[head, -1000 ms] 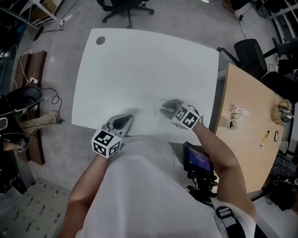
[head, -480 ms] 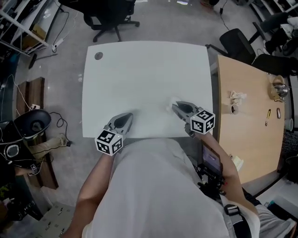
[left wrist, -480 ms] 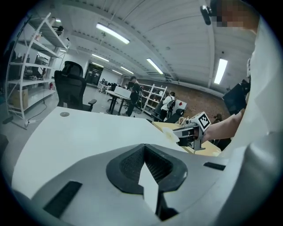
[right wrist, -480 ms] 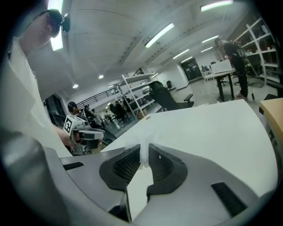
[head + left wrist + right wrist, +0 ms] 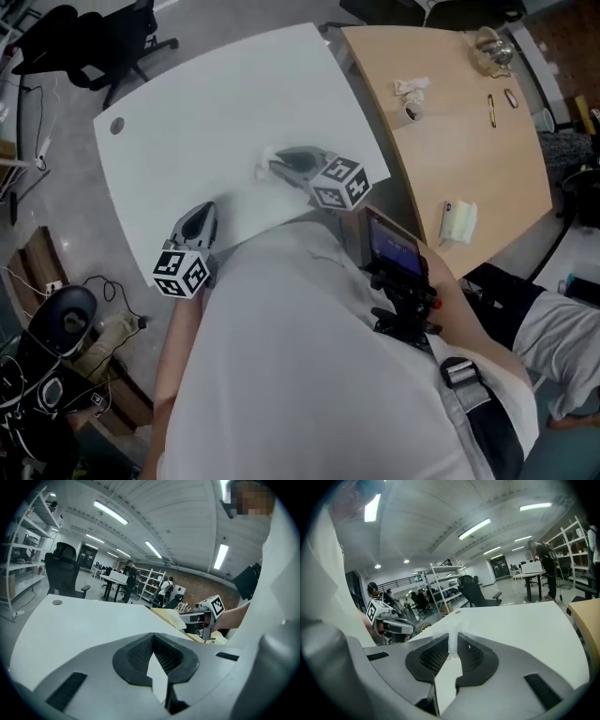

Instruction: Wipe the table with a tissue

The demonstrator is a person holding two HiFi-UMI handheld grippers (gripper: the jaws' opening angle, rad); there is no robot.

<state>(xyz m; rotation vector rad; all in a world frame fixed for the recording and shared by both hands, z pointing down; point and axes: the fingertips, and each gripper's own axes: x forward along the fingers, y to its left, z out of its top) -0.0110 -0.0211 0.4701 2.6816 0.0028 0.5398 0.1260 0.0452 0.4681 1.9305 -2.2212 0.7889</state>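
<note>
Pinches the white tissue (image 5: 453, 643) tight between the two jaws of the right hand-held gripper (image 5: 453, 638). Holds it at the near right part of the white counter (image 5: 216, 94), just in front of the person's body. Hard to tell about touching the top.

Holds the left hand-held gripper (image 5: 152, 637) shut tip to tip, with nothing inside. Has it at the near left edge of the same counter, well apart from the right one.

Shows a small grey dot (image 5: 116, 125) at the far left corner and a black chair (image 5: 84, 39) on the floor past it. Shows a wooden counter (image 5: 441, 141) just to the right, with a crumpled bit of paper (image 5: 410, 86) at the far end and a pale folded pack (image 5: 457, 221) by the near edge.
</note>
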